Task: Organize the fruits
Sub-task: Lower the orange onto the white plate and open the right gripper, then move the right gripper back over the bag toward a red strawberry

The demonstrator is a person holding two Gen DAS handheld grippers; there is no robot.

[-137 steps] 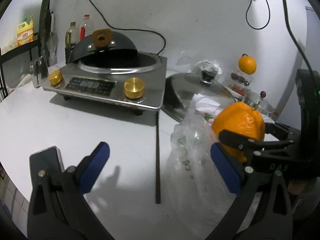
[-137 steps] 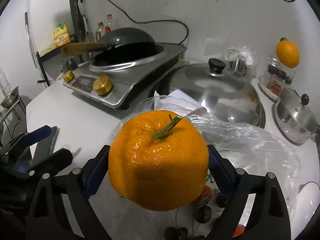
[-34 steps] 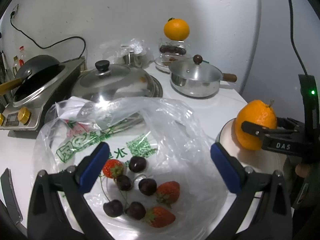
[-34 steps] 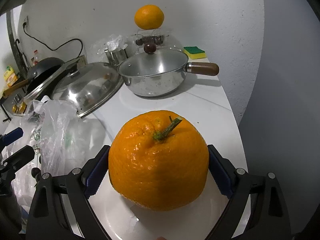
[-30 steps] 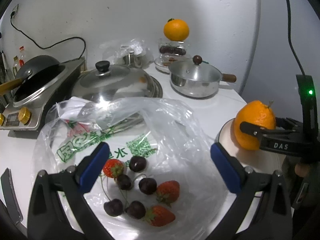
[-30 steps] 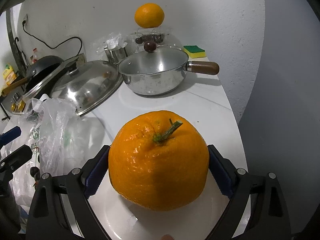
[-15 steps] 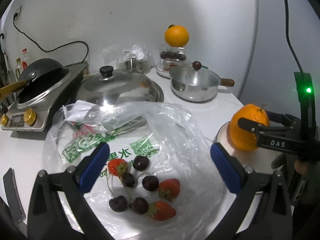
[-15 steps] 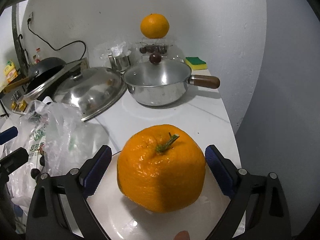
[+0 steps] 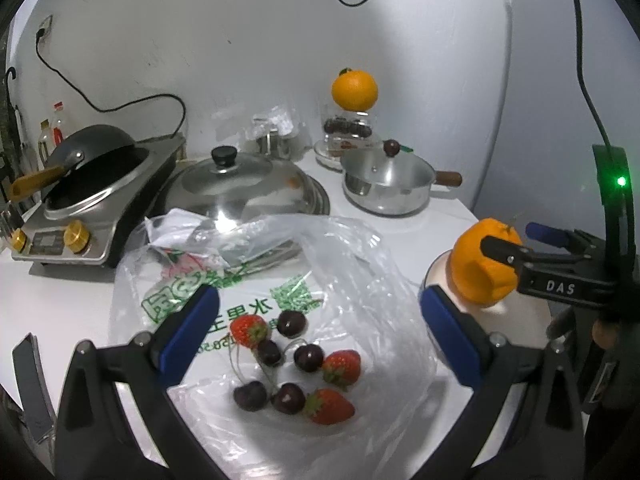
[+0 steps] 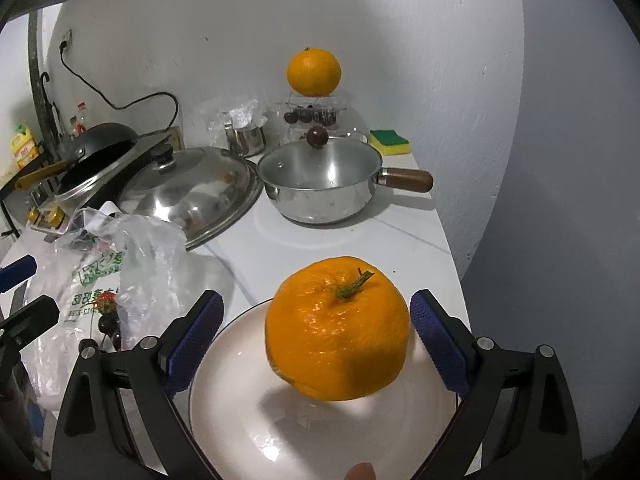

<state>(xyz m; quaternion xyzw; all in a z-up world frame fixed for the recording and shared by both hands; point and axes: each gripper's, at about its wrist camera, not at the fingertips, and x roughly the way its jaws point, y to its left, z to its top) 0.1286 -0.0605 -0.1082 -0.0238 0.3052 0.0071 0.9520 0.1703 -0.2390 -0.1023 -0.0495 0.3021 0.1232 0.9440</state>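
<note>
Here, a white counter (image 10: 332,240) against a white wall holds cookware and fruit. At the back left sits a steel induction cooker (image 9: 100,224) with a black wok (image 9: 92,152) on it. Beside it lies a large domed steel lid (image 9: 244,184) with a black knob. To the right of the lid stands a small lidded steel saucepan (image 10: 320,184) with a wooden handle, and behind that a yellow and green sponge (image 10: 389,141). A clear box of dark cherries (image 10: 310,114) stands against the wall with a second orange (image 10: 313,72) balanced on top.

In front, a crumpled clear plastic bag (image 9: 320,280) with green print lies spread open on the counter. Inside it are three strawberries (image 9: 340,366) and several dark cherries (image 9: 308,358), loosely clustered. The left gripper (image 9: 316,336) hovers above this bag with its blue-padded fingers wide apart, holding nothing.

To the right of the bag, near the counter's front edge, is a white plate (image 10: 260,420). A large orange (image 10: 338,328) with a short green stem sits on the plate. The right gripper (image 10: 316,338) frames the orange from either side, its fingers spread with a visible gap between each blue pad and the fruit. The bag lies just left of the plate.
</note>
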